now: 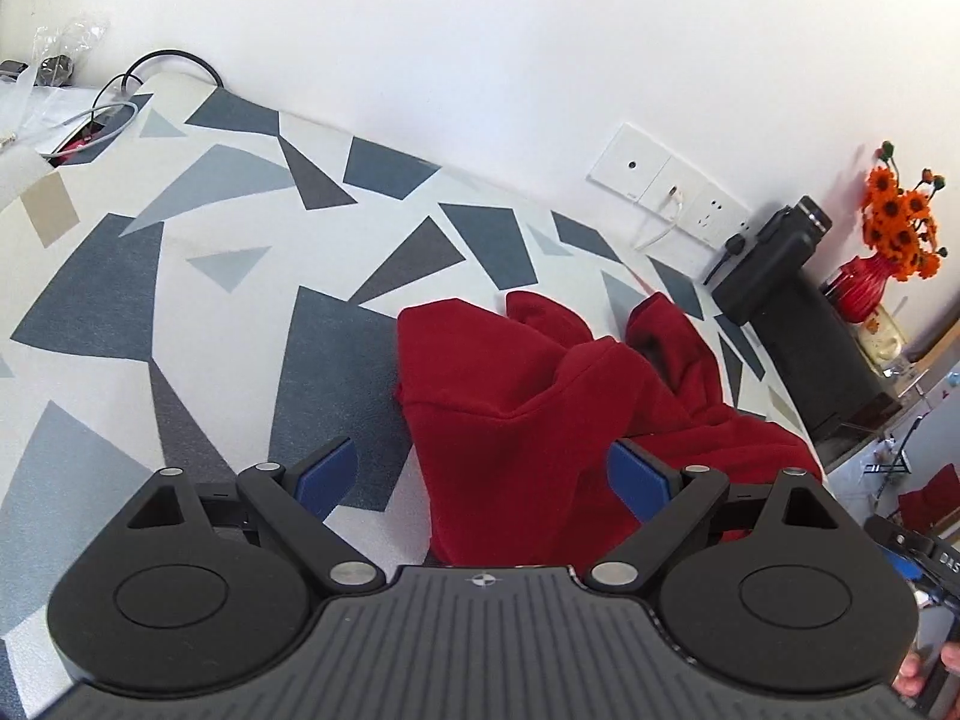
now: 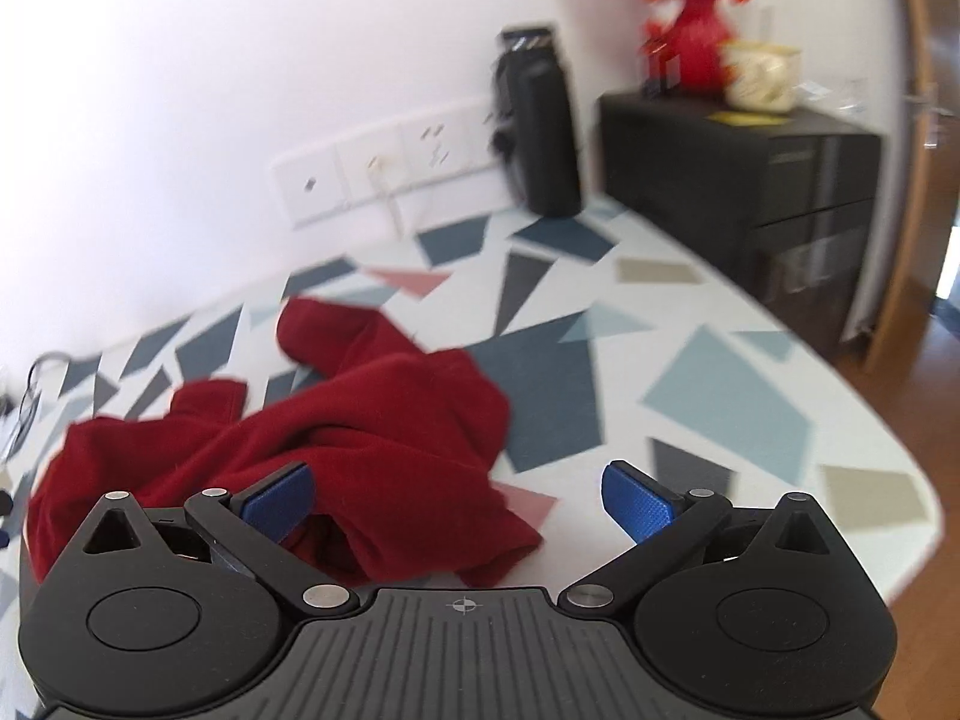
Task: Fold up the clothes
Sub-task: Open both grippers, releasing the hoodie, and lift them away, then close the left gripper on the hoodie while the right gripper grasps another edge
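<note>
Both tools are hanging open over the surface (image 1: 180, 312), gripping nothing. Looking along my left tool (image 1: 483, 477), I am seeing its blue pads spread wide, with the red garment (image 1: 540, 414) lying crumpled just ahead and running off to the right of it; the right pad is sitting over the cloth without pinching it. Looking along my right tool (image 2: 459, 498), I am finding the same garment (image 2: 336, 432) ahead and to the left, its near edge lying between the spread pads, the left pad over cloth and the right pad over bare surface. So the heap is lying between my two hands, its long axis stretching from one to the other. I am judging both about equally near, the left facing a flatter edge. No fold is made yet.
</note>
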A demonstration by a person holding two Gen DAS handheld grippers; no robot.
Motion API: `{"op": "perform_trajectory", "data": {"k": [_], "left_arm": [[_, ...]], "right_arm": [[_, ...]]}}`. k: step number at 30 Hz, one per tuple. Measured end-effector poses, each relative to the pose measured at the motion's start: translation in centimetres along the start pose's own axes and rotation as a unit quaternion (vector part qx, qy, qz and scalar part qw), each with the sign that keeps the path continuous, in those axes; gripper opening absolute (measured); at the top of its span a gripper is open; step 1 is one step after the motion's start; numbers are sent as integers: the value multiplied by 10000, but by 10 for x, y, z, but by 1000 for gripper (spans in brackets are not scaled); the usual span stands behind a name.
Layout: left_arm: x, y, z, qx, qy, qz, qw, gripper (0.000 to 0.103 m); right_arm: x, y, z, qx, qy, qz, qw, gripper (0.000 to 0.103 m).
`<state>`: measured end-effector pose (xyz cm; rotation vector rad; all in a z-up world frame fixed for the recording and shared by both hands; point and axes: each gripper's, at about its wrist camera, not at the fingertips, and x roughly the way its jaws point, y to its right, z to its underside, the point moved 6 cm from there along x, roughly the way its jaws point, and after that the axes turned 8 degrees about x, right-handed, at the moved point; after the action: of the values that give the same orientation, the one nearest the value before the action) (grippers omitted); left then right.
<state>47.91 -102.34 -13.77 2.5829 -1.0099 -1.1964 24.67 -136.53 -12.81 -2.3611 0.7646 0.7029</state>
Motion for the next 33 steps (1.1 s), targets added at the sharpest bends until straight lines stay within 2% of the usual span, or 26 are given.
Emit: {"op": "perform_trajectory", "data": {"k": [4, 6, 8, 13, 16, 19, 22, 24, 25, 26, 28, 30, 31, 33], "left_arm": [[-29, -9, 16, -95, 113, 197, 9997, 92], [-41, -12, 25, 25, 144, 239, 9996, 92], [-53, -14, 35, 171, 202, 239, 9994, 93], [-72, -16, 57, 349, 247, 426, 9982, 93], [-78, -12, 65, 628, 325, 365, 9968, 93], [-77, -12, 69, 517, 304, 390, 9974, 93], [-73, -14, 71, 292, 223, 461, 9983, 92], [-70, -11, 70, 403, 145, 363, 9984, 83], [-68, -9, 69, 505, 98, 289, 9983, 73], [-66, -8, 68, 616, 57, 233, 9978, 69], [-58, -3, 62, 892, 92, 89, 9959, 65], [-51, 2, 57, 1168, 128, -54, 9931, 65], [-47, 4, 54, 1306, 146, -126, 9913, 65], [-28, 12, 52, 1468, -161, -326, 9885, 65]], "right_arm": [[-36, 10, 13, 475, 32, 170, 9987, 102], [-50, 12, 20, 554, 24, 330, 9979, 102], [-67, 9, 28, 546, 81, 486, 9973, 102], [-102, -4, 51, 361, -65, 468, 9982, 102], [-117, -12, 58, 217, -74, 577, 9981, 102], [-124, -16, 60, 379, -147, 552, 9976, 102], [-120, -20, 59, 440, -145, 590, 9972, 102], [-112, -24, 58, 345, -115, 547, 9978, 102], [-108, -26, 58, 265, -89, 512, 9983, 102], [-102, -27, 57, 165, -64, 495, 9986, 101], [-86, -29, 54, 50, -106, 427, 9990, 93], [-69, -30, 51, -65, -149, 359, 9992, 80], [-60, -31, 49, -101, -174, 315, 9993, 78], [-41, -27, 42, -44, -232, 146, 9996, 77]]}}
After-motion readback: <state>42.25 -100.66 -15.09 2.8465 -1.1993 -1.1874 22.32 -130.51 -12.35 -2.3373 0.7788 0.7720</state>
